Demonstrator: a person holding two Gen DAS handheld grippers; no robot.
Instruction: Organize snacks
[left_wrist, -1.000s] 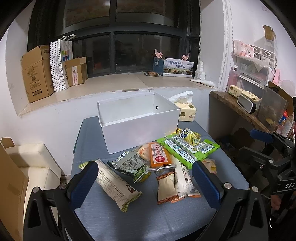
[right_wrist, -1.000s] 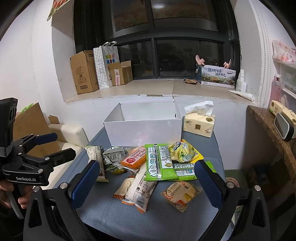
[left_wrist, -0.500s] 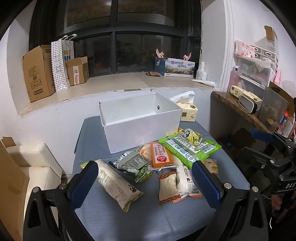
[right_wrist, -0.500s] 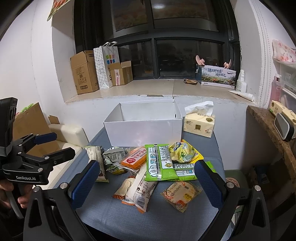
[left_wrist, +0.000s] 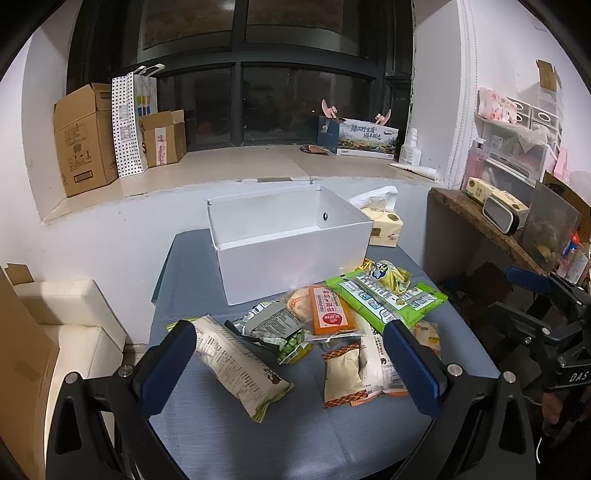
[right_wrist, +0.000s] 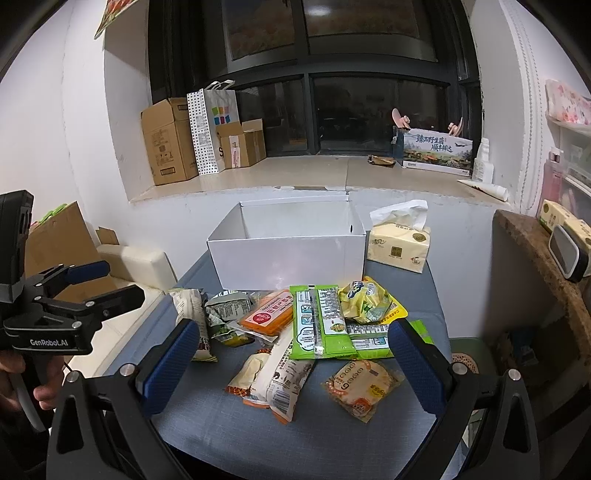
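An empty white box (left_wrist: 288, 243) (right_wrist: 288, 247) stands at the back of a blue-grey table (left_wrist: 229, 421). In front of it lies a heap of snack packets: a long beige packet (left_wrist: 236, 363), an orange packet (left_wrist: 330, 312) (right_wrist: 269, 314), a green packet (left_wrist: 386, 301) (right_wrist: 319, 319), a yellow bag (right_wrist: 365, 297) and a round cracker packet (right_wrist: 360, 384). My left gripper (left_wrist: 290, 363) hovers open over the near edge, nothing between its fingers. My right gripper (right_wrist: 291, 362) is open too, above the near packets. Each gripper shows in the other's view at the side.
A yellow tissue pack (right_wrist: 400, 245) sits right of the box. Cardboard boxes (left_wrist: 83, 140) and a dotted paper bag (left_wrist: 129, 125) stand on the window ledge. A wooden shelf (left_wrist: 480, 229) lies to the right, a cream seat (left_wrist: 70, 325) to the left.
The left gripper has shifted slightly, so the box and packets sit a little further right and lower in its view. The right gripper has hardly moved. Both stay open.
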